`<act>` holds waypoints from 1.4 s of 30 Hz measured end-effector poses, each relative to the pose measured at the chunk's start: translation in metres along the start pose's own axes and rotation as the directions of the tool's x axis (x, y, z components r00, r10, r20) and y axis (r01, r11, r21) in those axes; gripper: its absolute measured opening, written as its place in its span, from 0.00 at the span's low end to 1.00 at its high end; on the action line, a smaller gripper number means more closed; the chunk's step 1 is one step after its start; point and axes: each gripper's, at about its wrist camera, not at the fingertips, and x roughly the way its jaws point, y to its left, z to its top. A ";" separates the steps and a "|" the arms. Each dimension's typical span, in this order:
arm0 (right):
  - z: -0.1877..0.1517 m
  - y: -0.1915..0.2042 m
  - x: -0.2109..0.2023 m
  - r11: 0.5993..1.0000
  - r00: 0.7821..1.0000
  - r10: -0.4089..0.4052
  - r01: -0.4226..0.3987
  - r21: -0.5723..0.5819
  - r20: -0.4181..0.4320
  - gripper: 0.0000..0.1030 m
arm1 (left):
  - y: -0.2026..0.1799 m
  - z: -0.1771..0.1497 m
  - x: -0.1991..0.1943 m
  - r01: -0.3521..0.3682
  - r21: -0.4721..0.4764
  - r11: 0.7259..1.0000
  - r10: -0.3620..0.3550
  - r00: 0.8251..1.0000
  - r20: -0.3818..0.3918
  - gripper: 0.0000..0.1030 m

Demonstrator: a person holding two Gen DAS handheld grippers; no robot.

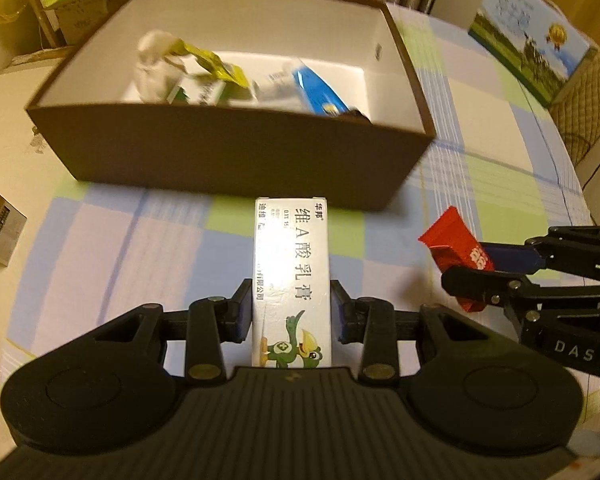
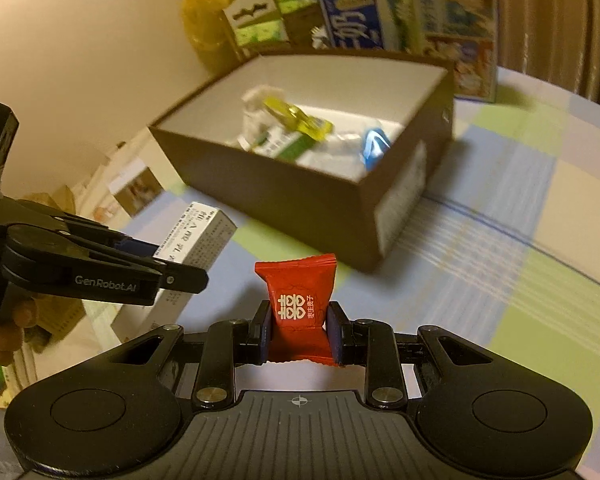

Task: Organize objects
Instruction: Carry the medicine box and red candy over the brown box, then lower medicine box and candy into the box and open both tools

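I am holding a white ointment carton (image 1: pixel 291 280) clamped in my left gripper (image 1: pixel 291 312) and a red candy (image 2: pixel 299 312) pinched in my right gripper (image 2: pixel 299 330), both short of the brown box (image 1: pixel 227 152). I should be clearing its near wall before releasing.

Left gripper (image 1: pixel 291 316): you hold matt black plastic with bright metal pivot pins.
Ointment carton (image 1: pixel 291 280): your glossy white card catches glare.
Red candy wrapper (image 2: pixel 297 308): smooth, shiny crinkled foil in your right gripper (image 2: pixel 298 330).
Brown box (image 1: pixel 235 148): matt brown card outside, smooth white inside.
Checked tablecloth (image 1: pixel 480 184): soft matt woven cloth under the brown box.
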 end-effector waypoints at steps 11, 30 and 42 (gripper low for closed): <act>0.046 0.035 0.014 1.000 0.997 0.021 -0.021 0.003 0.079 0.25 | 0.043 0.036 -0.031 0.048 0.015 0.999 -0.050 0.994 0.101 0.32; 0.135 0.014 0.039 0.979 0.969 -0.157 0.128 0.156 0.190 0.25 | 0.062 0.146 -0.013 0.078 0.088 0.993 -0.096 0.970 0.223 0.32; 0.158 -0.020 0.084 0.956 0.963 -0.247 0.224 0.191 0.110 0.25 | 0.055 0.190 0.055 0.057 0.113 0.992 -0.072 0.989 0.132 0.32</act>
